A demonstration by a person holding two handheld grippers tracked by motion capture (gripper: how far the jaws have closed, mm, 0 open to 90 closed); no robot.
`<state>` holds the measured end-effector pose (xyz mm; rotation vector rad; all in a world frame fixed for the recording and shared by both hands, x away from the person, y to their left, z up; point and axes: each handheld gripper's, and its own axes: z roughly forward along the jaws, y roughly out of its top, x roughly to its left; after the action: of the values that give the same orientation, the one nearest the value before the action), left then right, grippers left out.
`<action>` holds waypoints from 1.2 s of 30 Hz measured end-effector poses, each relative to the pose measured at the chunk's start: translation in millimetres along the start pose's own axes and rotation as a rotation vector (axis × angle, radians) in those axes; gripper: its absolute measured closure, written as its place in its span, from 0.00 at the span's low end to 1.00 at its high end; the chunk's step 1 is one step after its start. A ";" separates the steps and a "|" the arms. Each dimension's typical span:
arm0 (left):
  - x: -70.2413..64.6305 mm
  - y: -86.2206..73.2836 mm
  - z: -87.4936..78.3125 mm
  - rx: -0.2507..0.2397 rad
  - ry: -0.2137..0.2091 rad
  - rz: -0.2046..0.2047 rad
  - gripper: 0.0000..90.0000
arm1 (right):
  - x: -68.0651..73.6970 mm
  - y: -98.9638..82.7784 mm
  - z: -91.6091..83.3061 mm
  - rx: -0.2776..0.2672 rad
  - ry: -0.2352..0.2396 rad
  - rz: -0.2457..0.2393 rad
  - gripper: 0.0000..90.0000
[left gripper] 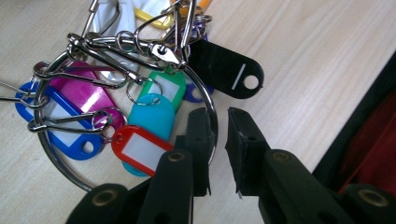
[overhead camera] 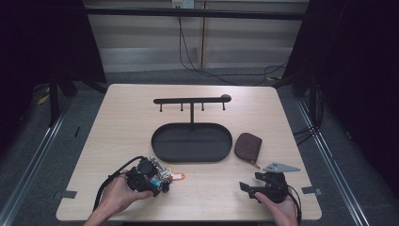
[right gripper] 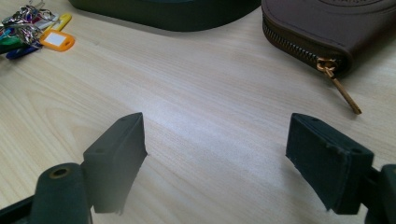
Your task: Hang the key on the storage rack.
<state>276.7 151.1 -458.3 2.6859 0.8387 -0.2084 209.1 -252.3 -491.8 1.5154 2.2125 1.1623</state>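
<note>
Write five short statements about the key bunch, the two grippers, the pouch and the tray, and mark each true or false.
1. The left gripper has the big metal ring of the key bunch between its jaws. True.
2. The right gripper holds the brown pouch. False: its jaws stand wide apart over bare table.
3. The pouch lies inside the black oval tray. False: it lies on the table beside the tray.
4. The tray is empty. True.
5. The key bunch hangs from the hook rack. False: it lies on the table.
</note>
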 end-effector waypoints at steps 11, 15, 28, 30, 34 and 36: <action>2.3 2.1 3.7 0.029 -0.018 -0.001 0.96 | -1.1 0.1 0.3 -0.002 0.000 0.005 0.22; 2.0 3.9 1.4 0.040 -0.017 0.003 0.97 | -1.4 0.0 0.6 0.001 0.001 0.008 0.22; 2.1 4.3 -14.6 0.016 -0.071 0.001 0.97 | -1.7 0.0 1.1 0.003 0.002 0.013 0.22; 2.6 4.3 -21.7 0.010 -0.070 0.003 0.97 | -2.1 0.0 1.1 0.002 0.003 0.011 0.22; 2.4 4.6 -28.7 0.002 -0.057 0.005 0.97 | -2.1 0.1 1.2 0.003 0.004 0.014 0.22; 0.8 4.9 -36.0 -0.006 -0.039 0.008 0.97 | -2.1 0.2 1.5 0.004 0.002 0.014 0.22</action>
<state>281.7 160.2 -423.4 2.6701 0.8162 -0.2551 211.0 -253.4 -493.1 1.5344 2.2103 1.1639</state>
